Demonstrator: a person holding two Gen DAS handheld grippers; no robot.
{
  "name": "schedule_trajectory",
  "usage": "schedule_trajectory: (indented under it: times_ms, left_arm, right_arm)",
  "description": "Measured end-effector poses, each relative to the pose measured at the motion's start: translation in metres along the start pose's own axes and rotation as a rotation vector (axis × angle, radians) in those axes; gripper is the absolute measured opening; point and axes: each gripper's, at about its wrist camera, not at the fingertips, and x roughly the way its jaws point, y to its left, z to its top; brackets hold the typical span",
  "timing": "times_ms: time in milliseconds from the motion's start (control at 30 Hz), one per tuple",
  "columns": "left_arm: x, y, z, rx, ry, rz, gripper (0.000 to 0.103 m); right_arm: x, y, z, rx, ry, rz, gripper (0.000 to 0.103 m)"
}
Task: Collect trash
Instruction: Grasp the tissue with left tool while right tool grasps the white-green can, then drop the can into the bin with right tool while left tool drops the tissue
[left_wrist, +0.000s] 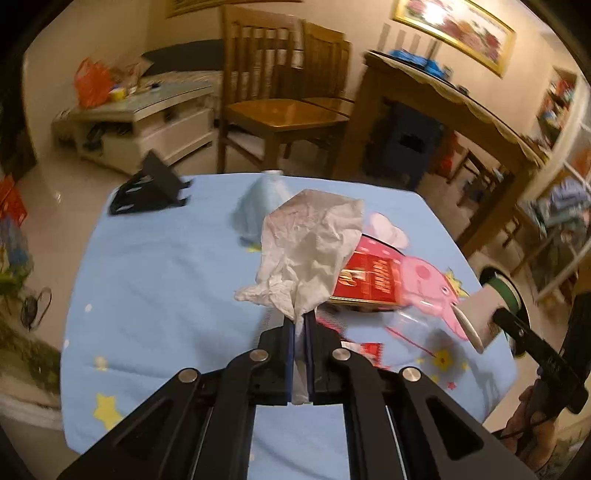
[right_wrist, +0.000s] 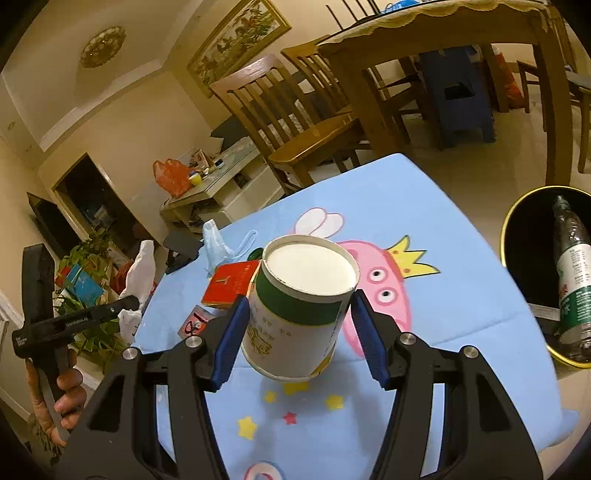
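My left gripper (left_wrist: 300, 325) is shut on a crumpled white tissue (left_wrist: 306, 254) and holds it above the blue tablecloth (left_wrist: 166, 280). The tissue also shows in the right wrist view (right_wrist: 138, 280), at the left. My right gripper (right_wrist: 297, 321) is shut on a white paper cup with a green band (right_wrist: 299, 306), held bottom-up and tilted above the table; the cup also shows in the left wrist view (left_wrist: 487, 314). A red box (left_wrist: 369, 282) lies on the cloth, also seen in the right wrist view (right_wrist: 229, 284). A light blue face mask (right_wrist: 218, 245) lies beyond it.
A black bin with a yellow rim (right_wrist: 517, 236) stands right of the table and holds a plastic bottle (right_wrist: 572, 273). A black stand (left_wrist: 147, 188) sits at the far left corner. A small red-and-white wrapper (right_wrist: 195, 323) lies near the box. Wooden chairs (left_wrist: 273, 96) stand behind.
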Motion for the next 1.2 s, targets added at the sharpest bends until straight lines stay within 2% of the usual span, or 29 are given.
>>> schedule_trajectory:
  times_ms: [133,333,400,500,600,700,767,867,1000,1133,1200]
  left_arm:
    - [0.007,-0.044,0.002,0.090,-0.001,-0.036,0.004]
    - [0.021,-0.117,0.008,0.226,0.002,-0.096,0.004]
    - [0.026,-0.136,0.008,0.255,0.004,-0.120,0.004]
    - [0.036,-0.162,0.006,0.299,0.015,-0.135,0.004]
    - [0.042,-0.184,0.001,0.344,0.024,-0.134,0.004]
    - [0.048,-0.205,-0.002,0.390,0.024,-0.140,0.004]
    - [0.051,-0.218,-0.002,0.416,0.026,-0.147,0.004]
    - [0.062,-0.244,-0.004,0.465,0.034,-0.166,0.004]
    - [0.074,-0.277,-0.009,0.518,0.045,-0.190,0.004]
    - [0.090,-0.306,-0.013,0.557,0.064,-0.216,0.005]
    - [0.098,-0.319,-0.015,0.571,0.073,-0.222,0.005]
  right_arm:
    - [-0.010,-0.012,0.001,0.027,0.003,-0.006,0.057]
    - [-0.044,-0.033,0.027,0.035,-0.041,-0.030,0.057]
    - [-0.054,-0.049,0.033,0.068,-0.052,-0.009,0.057]
    - [-0.057,-0.074,0.035,0.123,-0.054,-0.036,0.057]
    - [-0.061,-0.107,0.036,0.201,-0.047,-0.118,0.057]
    - [-0.086,-0.131,0.050,0.222,-0.131,-0.235,0.057]
    - [-0.106,-0.148,0.061,0.218,-0.185,-0.357,0.057]
    - [-0.119,-0.179,0.062,0.260,-0.210,-0.480,0.057]
    - [-0.121,-0.225,0.049,0.387,-0.170,-0.491,0.057]
    - [-0.116,-0.246,0.045,0.414,-0.134,-0.527,0.058]
    - [-0.103,-0.260,0.039,0.417,-0.036,-0.564,0.063]
